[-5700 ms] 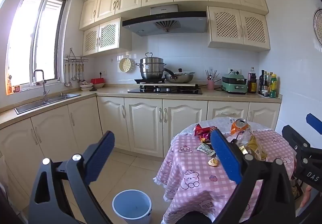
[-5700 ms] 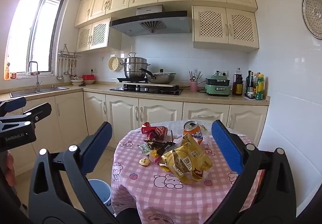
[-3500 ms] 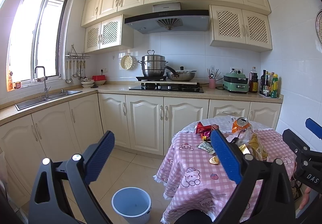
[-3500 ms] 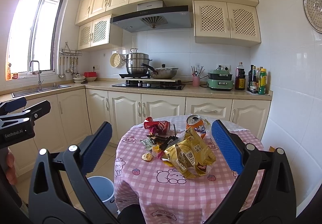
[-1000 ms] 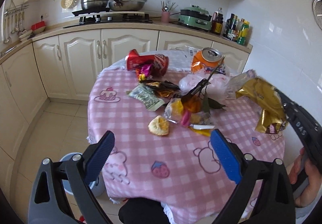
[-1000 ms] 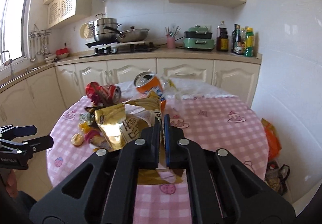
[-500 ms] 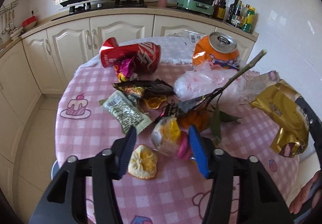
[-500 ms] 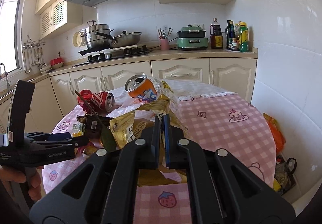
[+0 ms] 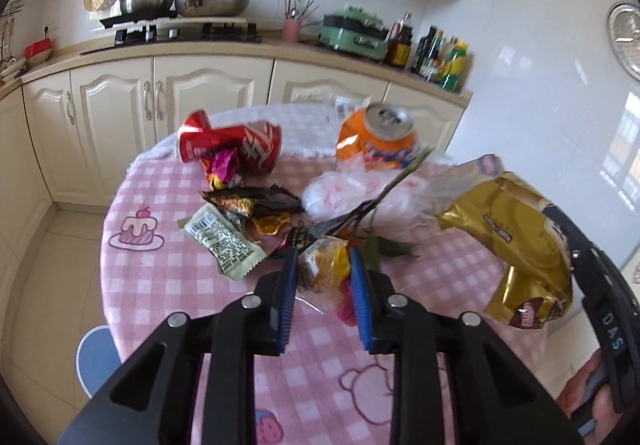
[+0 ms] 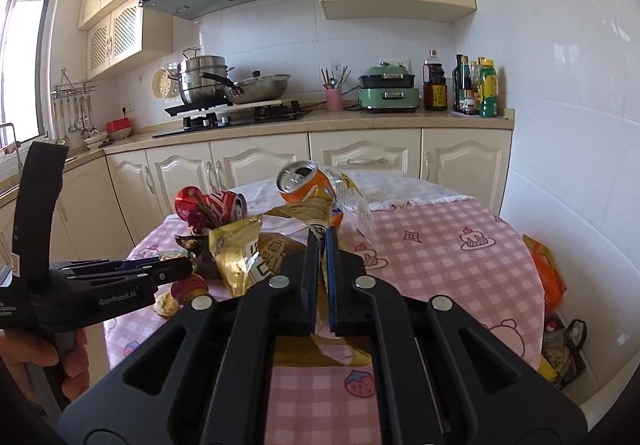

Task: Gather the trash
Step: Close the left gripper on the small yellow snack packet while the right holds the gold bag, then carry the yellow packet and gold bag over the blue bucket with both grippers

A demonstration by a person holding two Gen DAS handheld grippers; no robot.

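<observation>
Trash lies on a round table with a pink checked cloth [image 9: 168,269]. My left gripper [image 9: 323,265] is shut on a clear wrapper with yellow and pink bits [image 9: 326,269]. My right gripper [image 10: 323,235] is shut on a gold snack bag [image 10: 256,257] and holds it above the cloth; the bag also shows in the left wrist view [image 9: 520,241]. On the table lie a crushed red can [image 9: 232,143], an orange can [image 9: 378,139], a white barcode packet [image 9: 222,241], dark wrappers [image 9: 248,201], a crumpled clear plastic bag [image 9: 348,189] and a stem [image 9: 396,181].
A blue bin [image 9: 96,357] stands on the floor left of the table. Kitchen cabinets and a counter with stove, pots [image 10: 216,81] and bottles [image 10: 476,85] run behind. Bags [image 10: 556,333] lie on the floor by the right wall.
My left gripper has moved in over the pile and shut on the clear yellow wrapper. My right gripper has stayed shut on the gold bag, holding it up.
</observation>
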